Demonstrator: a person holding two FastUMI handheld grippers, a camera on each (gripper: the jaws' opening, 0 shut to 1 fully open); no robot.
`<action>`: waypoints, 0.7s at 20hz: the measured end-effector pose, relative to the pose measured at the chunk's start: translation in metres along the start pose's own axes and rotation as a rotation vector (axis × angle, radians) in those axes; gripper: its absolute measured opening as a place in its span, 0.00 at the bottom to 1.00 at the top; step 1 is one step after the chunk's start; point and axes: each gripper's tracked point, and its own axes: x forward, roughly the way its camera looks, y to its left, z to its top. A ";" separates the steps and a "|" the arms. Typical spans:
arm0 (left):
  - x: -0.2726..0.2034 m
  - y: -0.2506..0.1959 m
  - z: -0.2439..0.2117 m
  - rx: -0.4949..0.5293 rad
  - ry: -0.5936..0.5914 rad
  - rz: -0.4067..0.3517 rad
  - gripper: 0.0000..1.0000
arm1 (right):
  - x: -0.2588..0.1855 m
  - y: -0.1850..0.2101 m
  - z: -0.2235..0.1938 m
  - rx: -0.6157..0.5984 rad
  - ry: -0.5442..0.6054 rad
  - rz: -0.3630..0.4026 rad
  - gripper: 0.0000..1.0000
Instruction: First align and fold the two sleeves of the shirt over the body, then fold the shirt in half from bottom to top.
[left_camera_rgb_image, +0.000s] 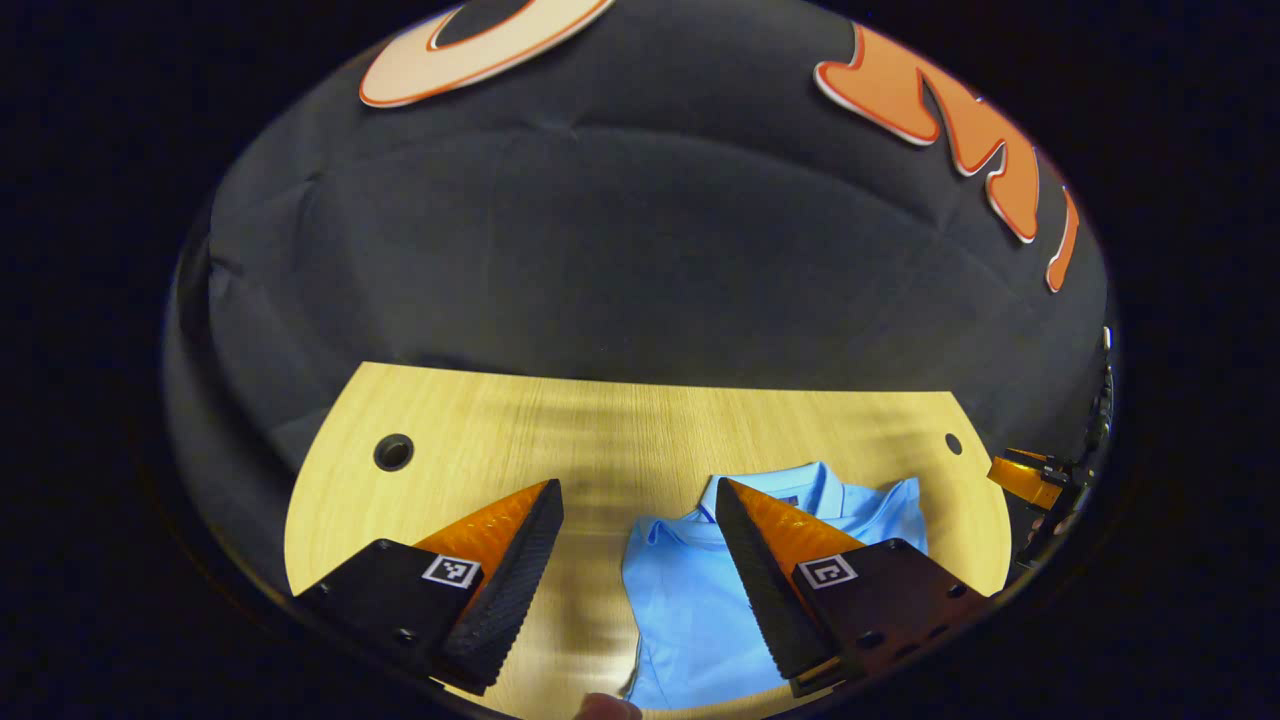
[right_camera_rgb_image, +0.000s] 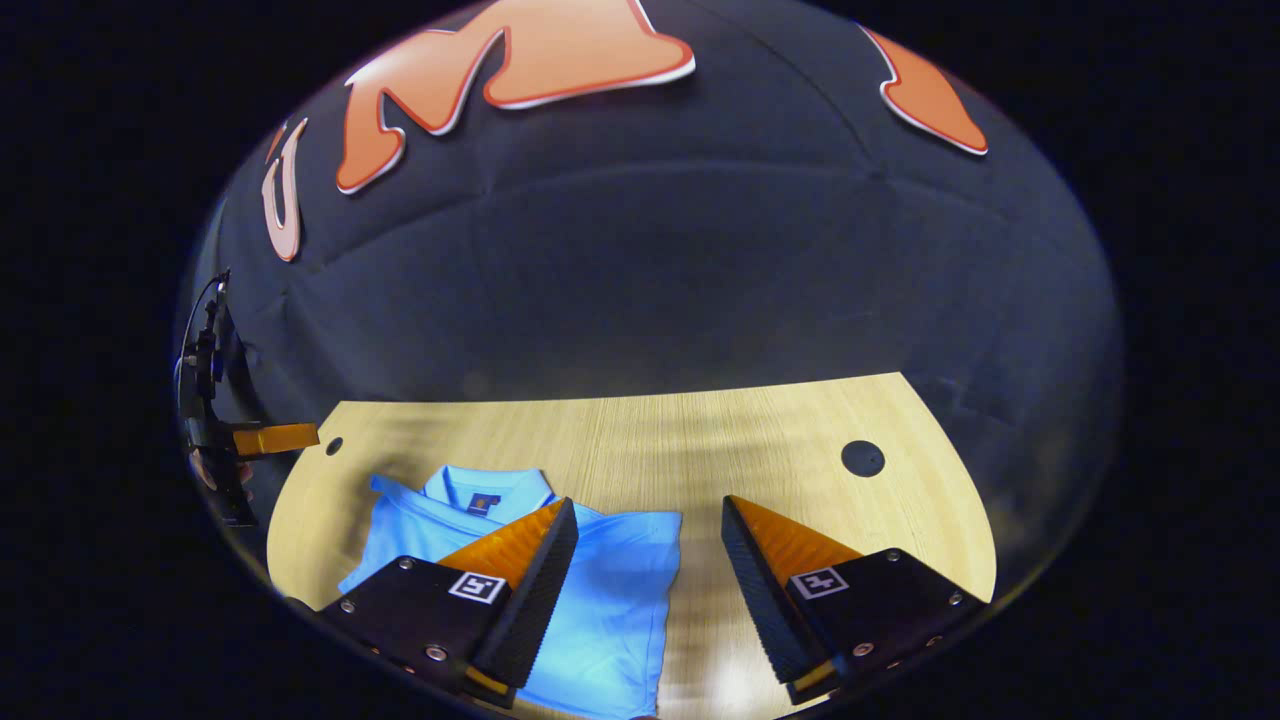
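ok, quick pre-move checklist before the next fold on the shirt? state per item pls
1. Left gripper open, holding nothing: ok, jaws stand wide apart above the table.
2. Right gripper open, holding nothing: ok, jaws wide apart.
3. Shirt flat on the table, collar toward the booth wall: ok.
4. Sleeves folded over the body: cannot tell for sure; the side edges look straight in both views, but the fingers cover part of the shirt.
5. Bottom hem within reach for the bottom-to-top fold: cannot tell, it lies below the edge of both views.
6. Grippers apart from each other: ok, one at each side of the shirt.
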 end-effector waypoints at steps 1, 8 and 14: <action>-0.014 0.001 0.004 0.008 -0.024 0.003 1.00 | -0.014 0.001 0.003 0.001 -0.016 -0.008 0.90; -0.124 -0.006 0.019 0.095 -0.201 -0.019 0.99 | -0.124 0.015 0.022 -0.029 -0.155 -0.072 0.96; -0.216 -0.010 0.011 0.106 -0.354 -0.038 0.99 | -0.204 0.027 0.024 -0.069 -0.271 -0.110 0.97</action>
